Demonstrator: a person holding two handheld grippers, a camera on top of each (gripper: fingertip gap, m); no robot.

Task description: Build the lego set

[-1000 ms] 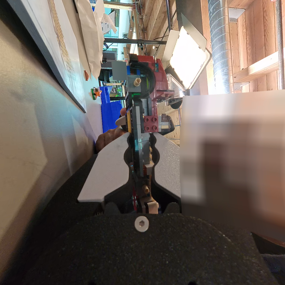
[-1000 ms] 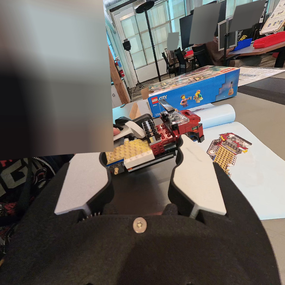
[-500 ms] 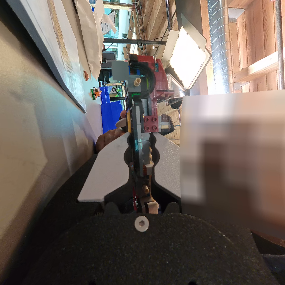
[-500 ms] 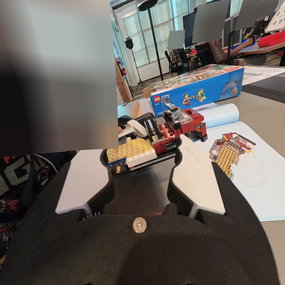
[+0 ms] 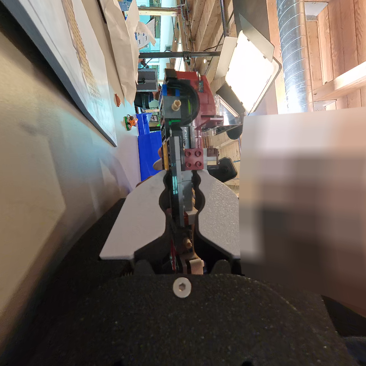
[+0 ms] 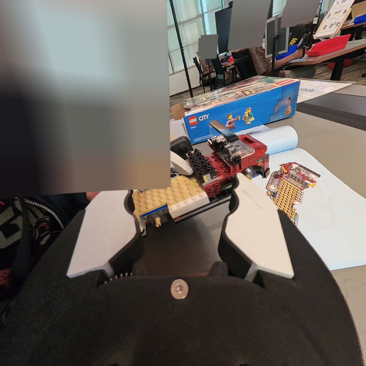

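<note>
My left gripper (image 5: 181, 176) is shut on a brick-built truck (image 5: 204, 95), clamping its grey and black chassis edge-on, with the dark red cab pointing away. In the right wrist view the same truck (image 6: 251, 150) hangs above the table, and a white finger of the left gripper (image 6: 179, 164) shows behind it. My right gripper (image 6: 183, 186) is open. Its two fingers stand wide on either side of the truck's tan studded bed (image 6: 158, 198), and neither pad presses on it.
An open instruction booklet (image 6: 316, 208) lies on the grey table to the right. A blue toy box (image 6: 247, 111) stands behind the truck. The left wrist view shows a blue bin (image 5: 148, 154), a small orange figure (image 5: 129, 122) and a bright light panel (image 5: 249, 79). Left and right tips are no more than a few centimetres apart.
My right gripper's fingers have spread a little wider around the truck's bed. My left gripper keeps the same hold on the truck.
</note>
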